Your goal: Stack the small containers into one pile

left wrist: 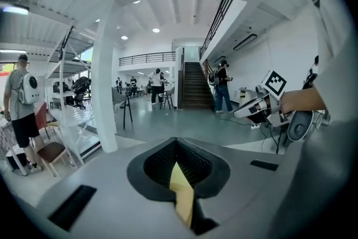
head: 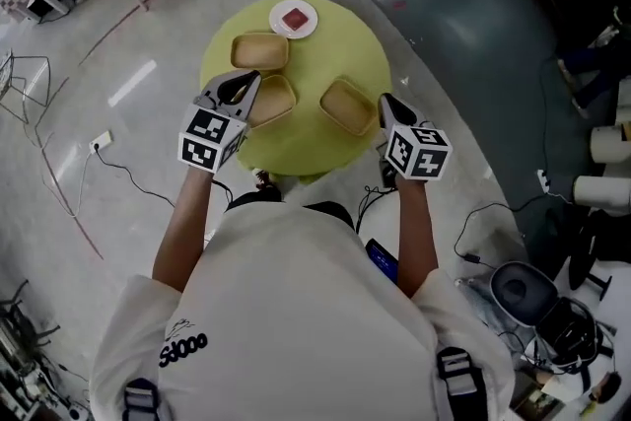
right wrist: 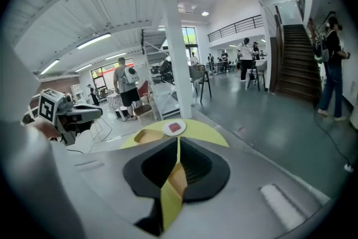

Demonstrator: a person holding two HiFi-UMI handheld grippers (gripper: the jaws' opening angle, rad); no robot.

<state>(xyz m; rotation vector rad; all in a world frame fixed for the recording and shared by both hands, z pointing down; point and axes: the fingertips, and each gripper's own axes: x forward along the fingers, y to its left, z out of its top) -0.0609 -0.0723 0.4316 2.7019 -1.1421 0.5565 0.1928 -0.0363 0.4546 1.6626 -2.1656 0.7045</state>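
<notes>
Yellow-green round counter (head: pixel 325 44): the tan rectangular container (head: pixel 347 105) at four o'clock lies ten-to-four; your left gripper (head: pixel 253 80) and right gripper (head: pixel 385 100) have their jaws clenched, empty.

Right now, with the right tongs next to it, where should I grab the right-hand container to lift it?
Probably the thin rim wall of the right-hand container, on the edge nearest the right tongs, coming down from above. It sits upright, shallow and open-topped, so one pad can go inside and one outside. The tongs look shut; open them first.
</notes>
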